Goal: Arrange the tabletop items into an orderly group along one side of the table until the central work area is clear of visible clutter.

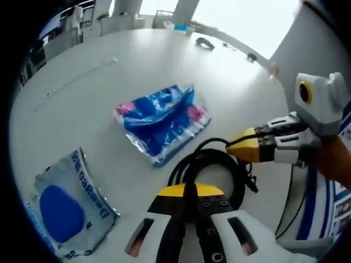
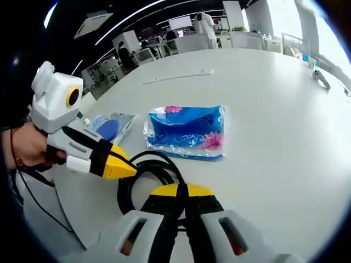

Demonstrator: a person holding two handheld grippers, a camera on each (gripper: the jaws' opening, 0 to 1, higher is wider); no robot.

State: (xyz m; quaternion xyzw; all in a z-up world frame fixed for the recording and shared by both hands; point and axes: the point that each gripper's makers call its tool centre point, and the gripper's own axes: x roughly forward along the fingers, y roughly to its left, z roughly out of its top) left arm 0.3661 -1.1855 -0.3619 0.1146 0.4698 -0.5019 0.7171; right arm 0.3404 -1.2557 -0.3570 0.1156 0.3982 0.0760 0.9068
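Black coiled cable (image 1: 211, 170) on a white table (image 1: 109, 82). Blue tissue pack (image 1: 162, 121) flashes pink flowers. Clear pouch (image 1: 68, 205) shows a solid blue oval.

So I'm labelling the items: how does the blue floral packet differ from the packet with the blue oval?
The floral packet is blue nearly all over with pink flowers; the oval packet is pale with one blue oval. The floral one lies next to the black cable coil, the oval one farther off. Both are shiny plastic packets lying flat.
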